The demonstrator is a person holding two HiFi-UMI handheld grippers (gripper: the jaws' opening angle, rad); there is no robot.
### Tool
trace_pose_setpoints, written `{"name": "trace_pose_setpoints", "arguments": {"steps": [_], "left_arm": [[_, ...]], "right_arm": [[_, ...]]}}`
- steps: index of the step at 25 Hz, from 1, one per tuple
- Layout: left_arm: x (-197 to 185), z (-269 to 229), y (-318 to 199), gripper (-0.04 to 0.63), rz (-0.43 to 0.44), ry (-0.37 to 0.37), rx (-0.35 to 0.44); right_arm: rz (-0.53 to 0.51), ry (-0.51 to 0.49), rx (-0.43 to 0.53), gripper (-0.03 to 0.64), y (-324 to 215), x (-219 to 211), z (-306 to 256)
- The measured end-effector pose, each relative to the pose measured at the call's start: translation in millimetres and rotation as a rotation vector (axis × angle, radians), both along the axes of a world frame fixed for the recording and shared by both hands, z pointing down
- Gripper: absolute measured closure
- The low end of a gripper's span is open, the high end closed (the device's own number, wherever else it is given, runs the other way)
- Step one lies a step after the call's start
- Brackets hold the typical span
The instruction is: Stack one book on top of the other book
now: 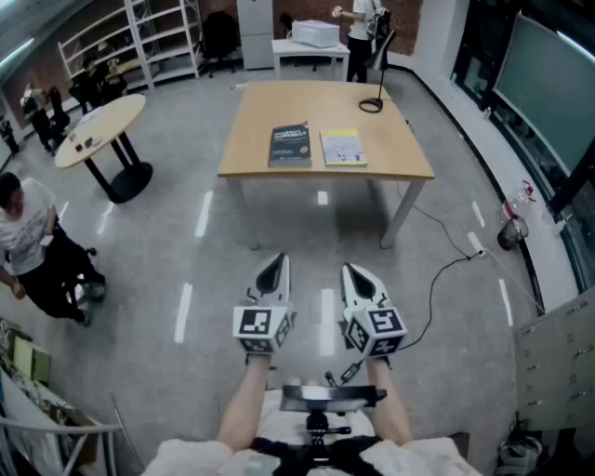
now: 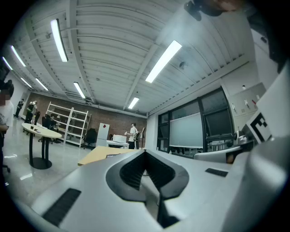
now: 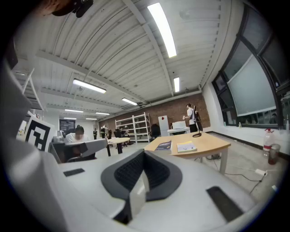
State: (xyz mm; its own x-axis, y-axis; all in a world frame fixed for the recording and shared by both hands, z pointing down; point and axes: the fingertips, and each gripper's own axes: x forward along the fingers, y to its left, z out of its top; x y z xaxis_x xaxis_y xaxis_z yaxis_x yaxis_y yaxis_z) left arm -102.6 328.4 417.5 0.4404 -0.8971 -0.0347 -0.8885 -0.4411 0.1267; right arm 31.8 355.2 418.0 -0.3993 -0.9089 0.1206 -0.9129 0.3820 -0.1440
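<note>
Two books lie side by side on a wooden table ahead: a dark blue book on the left and a yellow book on the right. In the right gripper view the dark book and yellow book show far off. My left gripper and right gripper are held side by side over the floor, well short of the table, both shut and empty. In the left gripper view only the table's edge shows past the shut left gripper.
A black desk lamp stands at the table's far right corner. A cable runs over the floor right of the table. A round table and a seated person are at left; another person stands by a far desk.
</note>
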Motion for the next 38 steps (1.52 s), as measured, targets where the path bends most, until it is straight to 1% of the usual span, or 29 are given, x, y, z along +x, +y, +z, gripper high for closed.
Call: {"name": "trace_pose_setpoints", "arguments": {"steps": [3,7,11,16,20,23,27,30,33,38], "left_arm": [[1.5,-4.7,1.0,0.592,0.002,0.000,0.007],[3.9,-3.6,1.3,0.592,-0.002,-0.020,-0.001],[6.1,3.7,4.4,0.592,0.005,-0.033,-0.009],[5.9,10.5,6.0,0.592,0.007,-0.021,-0.017],[7.9,7.9,4.4,0.592,0.006,-0.031,-0.012],[8.3,7.3,5.0,0.592,0.004,-0.042,-0.011],[6.3,16.2,1.1,0.592,-0.007,-0.020,-0.012],[3.0,21.3,-12.5,0.592,-0.019,-0.024,-0.019],[2.7,30.8,-39.2,0.592,-0.023,-0.036,-0.023],[-1.1,35.4,-114.9,0.592,-0.019,-0.017,-0.010]], "right_arm": [[-0.008,-0.008,0.004,0.607,2.8,-2.9,-1.9],[-0.024,-0.012,0.011,0.607,4.7,-9.0,-5.1],[-0.040,-0.074,-0.008,0.607,6.3,-9.8,-3.6],[-0.046,-0.096,-0.016,0.607,6.8,-5.8,-2.5],[-0.061,-0.114,-0.042,0.607,6.1,-3.2,1.4],[-0.116,-0.129,-0.093,0.607,7.0,-7.0,10.4],[-0.166,-0.144,-0.133,0.607,2.7,-10.0,21.3],[-0.191,-0.136,-0.146,0.607,-9.7,-13.2,26.5],[-0.216,-0.113,-0.150,0.607,-35.5,-17.4,33.3],[-0.208,-0.095,-0.118,0.607,-112.2,-25.5,36.6]]}}
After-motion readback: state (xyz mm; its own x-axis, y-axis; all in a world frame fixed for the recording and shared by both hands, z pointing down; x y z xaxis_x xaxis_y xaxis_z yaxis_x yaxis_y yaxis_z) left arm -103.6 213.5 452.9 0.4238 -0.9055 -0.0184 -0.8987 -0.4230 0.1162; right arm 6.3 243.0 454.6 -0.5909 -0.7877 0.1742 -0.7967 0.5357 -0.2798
